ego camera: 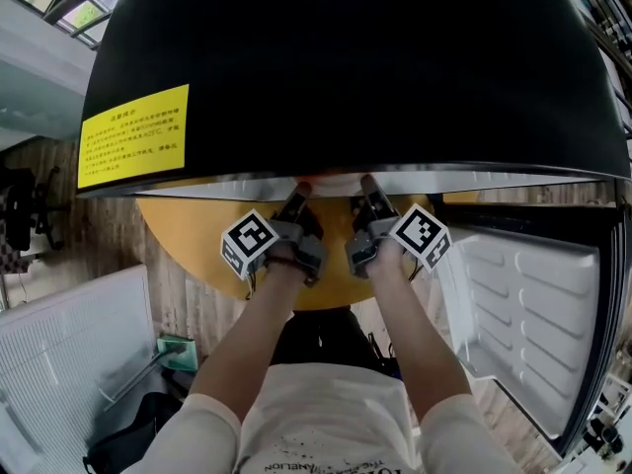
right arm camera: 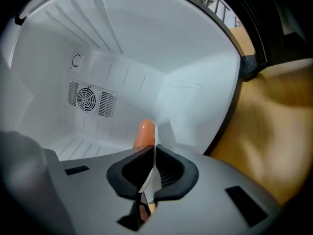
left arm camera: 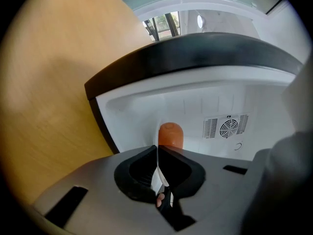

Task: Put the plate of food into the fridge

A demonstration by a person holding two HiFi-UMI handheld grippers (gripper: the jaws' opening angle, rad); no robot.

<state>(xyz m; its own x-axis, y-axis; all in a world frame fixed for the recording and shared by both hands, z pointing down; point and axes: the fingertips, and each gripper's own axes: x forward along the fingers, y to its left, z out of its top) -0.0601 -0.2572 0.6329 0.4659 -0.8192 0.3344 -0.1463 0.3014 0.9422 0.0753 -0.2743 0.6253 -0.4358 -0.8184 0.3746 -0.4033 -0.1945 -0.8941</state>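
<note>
A white plate [left arm camera: 160, 176] shows edge-on, pinched from both sides. My left gripper [left arm camera: 157, 151] is shut on its rim, and my right gripper [right arm camera: 153, 153] is shut on the opposite rim [right arm camera: 149, 179]. An orange sausage [left arm camera: 170, 135] lies on the plate and pokes out past the jaws; the right gripper view also shows the sausage [right arm camera: 145, 133]. In the head view both grippers, left [ego camera: 296, 196] and right [ego camera: 367, 190], reach under the black fridge top [ego camera: 355, 67], which hides most of the plate. The plate is at the mouth of the white fridge interior [right arm camera: 122, 48].
A fan vent [right arm camera: 90, 99] sits on the fridge's back wall. The open fridge door [ego camera: 523, 304] with its white shelves hangs to the right. A round wooden table [ego camera: 197, 235] lies below and behind the grippers. A yellow label [ego camera: 133, 134] is stuck on the fridge top.
</note>
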